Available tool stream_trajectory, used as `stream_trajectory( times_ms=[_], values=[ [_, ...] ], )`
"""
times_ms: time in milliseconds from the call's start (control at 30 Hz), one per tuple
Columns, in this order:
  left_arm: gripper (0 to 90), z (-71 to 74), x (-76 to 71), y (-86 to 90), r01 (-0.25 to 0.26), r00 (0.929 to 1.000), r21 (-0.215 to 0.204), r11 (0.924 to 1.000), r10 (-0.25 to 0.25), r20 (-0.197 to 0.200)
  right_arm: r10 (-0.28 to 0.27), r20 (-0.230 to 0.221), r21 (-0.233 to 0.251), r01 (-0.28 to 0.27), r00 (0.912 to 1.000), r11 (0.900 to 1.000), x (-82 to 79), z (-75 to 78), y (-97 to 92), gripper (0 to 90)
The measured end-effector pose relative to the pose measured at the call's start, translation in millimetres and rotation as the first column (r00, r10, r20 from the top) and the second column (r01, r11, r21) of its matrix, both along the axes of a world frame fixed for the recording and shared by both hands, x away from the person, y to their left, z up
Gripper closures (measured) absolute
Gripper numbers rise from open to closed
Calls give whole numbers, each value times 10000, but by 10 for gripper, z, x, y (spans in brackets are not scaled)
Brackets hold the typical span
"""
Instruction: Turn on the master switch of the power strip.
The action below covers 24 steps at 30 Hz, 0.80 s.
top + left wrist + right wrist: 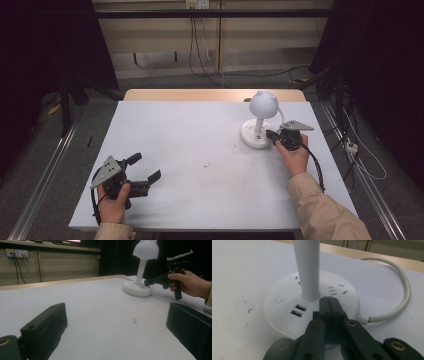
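A white desk lamp (262, 105) with a round head stands on a round base (251, 136) at the table's right; in the left gripper view the lamp (142, 267) stands at the far right. Its base (287, 312) carries two USB ports (298, 310), a round button (279, 299) and socket slots. My right gripper (271, 134) is shut with nothing in it, its tips (328, 300) resting over the base right next to the stem (308, 270). My left gripper (145, 168) rests open at the table's near left, its jaws wide apart and empty.
A white cable (402, 297) loops from the base's right side across the table (200, 150). A wooden strip (210, 95) runs along the table's far edge. Dark cables hang from a wall socket (197, 4) behind. Metal rails (45, 175) flank the table on the floor.
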State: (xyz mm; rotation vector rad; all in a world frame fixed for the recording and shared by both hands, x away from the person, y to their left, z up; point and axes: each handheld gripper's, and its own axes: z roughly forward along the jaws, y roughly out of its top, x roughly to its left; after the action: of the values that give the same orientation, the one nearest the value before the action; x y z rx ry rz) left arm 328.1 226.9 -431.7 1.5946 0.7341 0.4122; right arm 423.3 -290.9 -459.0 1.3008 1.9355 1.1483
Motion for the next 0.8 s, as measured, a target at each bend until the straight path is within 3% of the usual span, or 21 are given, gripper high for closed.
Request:
stream_trajectory(
  times_ms=[800],
  values=[
    [31,3,-12,7,-10,10000,-56,10000,10,15,-46,-85,-337,43,10000,9994,-2,9,33,900]
  ],
)
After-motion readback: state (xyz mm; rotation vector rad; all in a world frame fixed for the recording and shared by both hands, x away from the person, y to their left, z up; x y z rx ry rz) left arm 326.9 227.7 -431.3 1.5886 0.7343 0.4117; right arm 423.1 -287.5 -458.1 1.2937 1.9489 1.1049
